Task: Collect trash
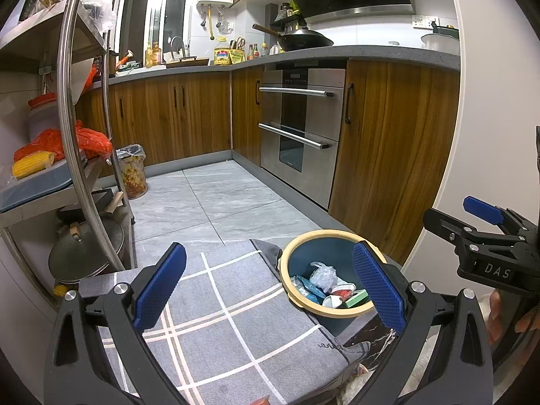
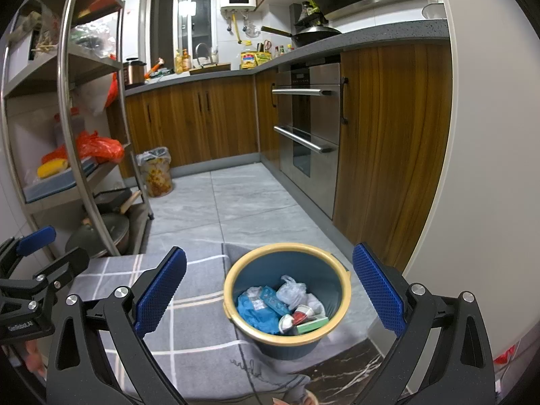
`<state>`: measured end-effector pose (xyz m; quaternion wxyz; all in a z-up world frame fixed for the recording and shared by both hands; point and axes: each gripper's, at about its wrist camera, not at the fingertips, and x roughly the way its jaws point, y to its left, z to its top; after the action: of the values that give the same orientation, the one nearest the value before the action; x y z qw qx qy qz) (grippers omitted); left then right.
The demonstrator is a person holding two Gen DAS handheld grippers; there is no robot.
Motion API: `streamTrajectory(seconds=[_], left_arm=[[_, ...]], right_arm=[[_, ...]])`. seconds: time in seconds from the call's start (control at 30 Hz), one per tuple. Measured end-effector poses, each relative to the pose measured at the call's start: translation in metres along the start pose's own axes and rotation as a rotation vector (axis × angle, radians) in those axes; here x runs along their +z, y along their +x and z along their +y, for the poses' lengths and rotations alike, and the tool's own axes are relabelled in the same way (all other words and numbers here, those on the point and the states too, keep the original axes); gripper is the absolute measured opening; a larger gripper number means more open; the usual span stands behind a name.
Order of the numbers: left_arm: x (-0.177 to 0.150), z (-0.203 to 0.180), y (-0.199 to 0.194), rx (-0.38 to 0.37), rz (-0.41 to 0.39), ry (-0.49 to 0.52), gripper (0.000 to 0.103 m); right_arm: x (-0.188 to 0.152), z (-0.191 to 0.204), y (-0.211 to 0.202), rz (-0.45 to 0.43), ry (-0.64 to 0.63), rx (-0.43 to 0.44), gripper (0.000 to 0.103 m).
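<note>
Both blue-padded grippers, left (image 1: 270,290) and right (image 2: 270,290), hang spread and empty above the grey checked cloth (image 1: 216,307); trash already fills the yellow-rimmed blue bucket (image 2: 233,280) at right, so scan for strays before withdrawing

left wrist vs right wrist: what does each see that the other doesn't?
Left wrist only: the right gripper at its right edge, open, and a white pot on the counter.
Right wrist only: the left gripper at its left edge, and a blue bag in the bin.
Both: the bin with trash, the grey checked mat, oven, wok and metal shelf.
</note>
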<state>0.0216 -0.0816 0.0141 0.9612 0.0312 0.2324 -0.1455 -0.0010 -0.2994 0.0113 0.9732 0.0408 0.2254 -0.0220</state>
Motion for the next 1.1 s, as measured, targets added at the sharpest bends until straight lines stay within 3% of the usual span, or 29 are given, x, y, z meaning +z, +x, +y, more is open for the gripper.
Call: streamTrajectory(seconds=[0.6,0.8,1.1], left_arm=[[-0.0002,-0.0032,-0.0004,-0.004,-0.004,0.008,0.097],[-0.0005,-0.0055,-0.0009,-0.049,-0.007,0.010,0.097],[0.0001,-0.0061,0.0007,-0.030,0.008,0.008,0.097]], right_arm=[[0.0008,-0.0005,0.0001,0.001,0.000,0.000,0.098],[0.0010,-0.0006,0.0002,0.002,0.000,0.000,0.098],[0.0017,-0.0019,0.0005,0.002,0.000,0.002,0.098]])
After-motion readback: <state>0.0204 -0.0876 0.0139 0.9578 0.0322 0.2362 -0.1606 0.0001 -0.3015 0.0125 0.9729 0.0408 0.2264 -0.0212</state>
